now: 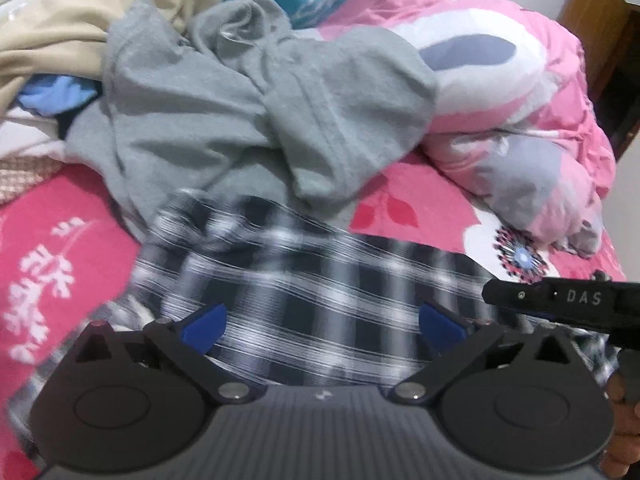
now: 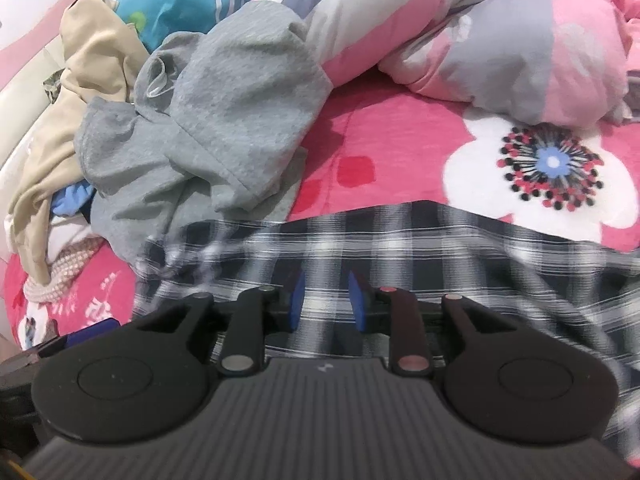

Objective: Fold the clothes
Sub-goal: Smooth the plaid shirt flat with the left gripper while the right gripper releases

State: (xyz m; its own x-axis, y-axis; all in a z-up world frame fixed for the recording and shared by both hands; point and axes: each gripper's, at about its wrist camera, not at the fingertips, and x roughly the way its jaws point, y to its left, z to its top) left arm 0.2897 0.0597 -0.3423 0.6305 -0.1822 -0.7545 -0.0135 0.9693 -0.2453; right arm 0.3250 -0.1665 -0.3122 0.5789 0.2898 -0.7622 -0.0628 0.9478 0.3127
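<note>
A black-and-white plaid garment (image 1: 320, 280) lies spread on the pink floral bed, blurred by motion; it also fills the lower part of the right wrist view (image 2: 440, 248). My left gripper (image 1: 322, 326) is open wide above the plaid cloth, its blue pads (image 1: 204, 328) apart and holding nothing. My right gripper (image 2: 326, 300) has its blue pads (image 2: 298, 300) a narrow gap apart over the plaid cloth; whether cloth is pinched between them does not show. The right gripper's body (image 1: 560, 300) shows at the right of the left wrist view. A crumpled grey garment (image 1: 248, 120) lies just beyond the plaid one.
A beige garment (image 1: 80, 20) and blue cloth (image 1: 56, 94) are piled at the far left. A rolled pink-and-grey quilt (image 1: 520, 128) lies at the right, also in the right wrist view (image 2: 520, 40). The pink floral bedsheet (image 2: 380, 160) shows between them. A wooden cabinet (image 1: 600, 20) stands far right.
</note>
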